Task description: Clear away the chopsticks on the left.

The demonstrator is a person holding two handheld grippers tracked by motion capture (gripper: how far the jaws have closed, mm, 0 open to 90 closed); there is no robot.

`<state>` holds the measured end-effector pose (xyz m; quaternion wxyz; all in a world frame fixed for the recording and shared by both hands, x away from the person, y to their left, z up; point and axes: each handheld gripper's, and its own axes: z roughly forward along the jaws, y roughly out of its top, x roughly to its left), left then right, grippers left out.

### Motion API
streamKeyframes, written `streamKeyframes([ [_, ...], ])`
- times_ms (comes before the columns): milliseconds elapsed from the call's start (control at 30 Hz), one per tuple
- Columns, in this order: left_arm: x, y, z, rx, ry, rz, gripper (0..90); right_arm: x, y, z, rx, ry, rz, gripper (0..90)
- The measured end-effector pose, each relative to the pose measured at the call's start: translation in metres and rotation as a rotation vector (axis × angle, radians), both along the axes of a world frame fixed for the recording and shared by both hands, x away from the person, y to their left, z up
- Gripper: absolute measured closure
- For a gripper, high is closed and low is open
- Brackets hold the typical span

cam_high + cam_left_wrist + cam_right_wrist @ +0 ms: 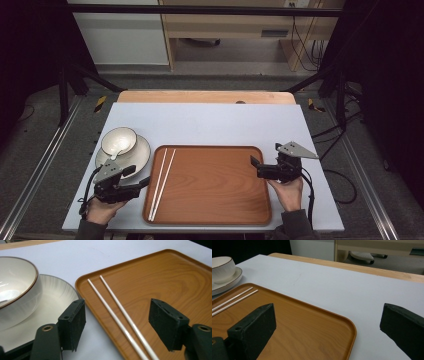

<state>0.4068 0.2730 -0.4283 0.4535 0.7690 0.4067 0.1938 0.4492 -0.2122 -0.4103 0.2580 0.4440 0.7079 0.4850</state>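
Note:
A wooden tray (210,185) lies at the table's front centre. Two white chopsticks (162,182) rest side by side along its left edge. A white bowl (119,141) with a brown rim stands on a white plate (141,156) left of the tray. My left gripper (137,176) hovers by the tray's left rim, open. In the left gripper view the chopsticks (112,300) lie on the tray (162,277) below and between its jaws, untouched. My right gripper (257,168) is open over the tray's right edge, with nothing between its jaws (329,325).
A pale blue mat (210,122) covers the wooden table. Its far half is bare. Beyond the table are the floor, black frame rails and cables at the right.

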Motion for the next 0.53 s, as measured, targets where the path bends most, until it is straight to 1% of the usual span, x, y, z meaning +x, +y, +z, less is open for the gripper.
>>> streamKeyframes([
  [33,0.0,0.003,-0.003,0.017,-0.003,0.003,28.1,0.0,-0.001,0.0,0.005,-0.001,0.0,0.7],
  [133,0.002,0.01,-0.01,0.041,0.015,0.015,24.0,0.001,-0.001,-0.002,0.002,0.008,0.001,0.7],
  [167,0.002,0.012,-0.011,0.037,0.019,0.021,22.4,0.002,-0.001,-0.004,0.0,0.011,0.002,0.7],
  [333,0.003,0.02,-0.01,0.029,0.01,0.028,19.7,0.005,0.002,-0.009,-0.016,0.029,0.007,0.6],
  [467,0.003,0.026,-0.01,0.04,0.005,0.029,19.6,0.005,0.003,-0.01,-0.022,0.029,0.009,0.7],
  [533,0.003,0.028,-0.009,0.034,-0.001,0.029,19.7,0.005,0.003,-0.01,-0.022,0.031,0.008,0.7],
])
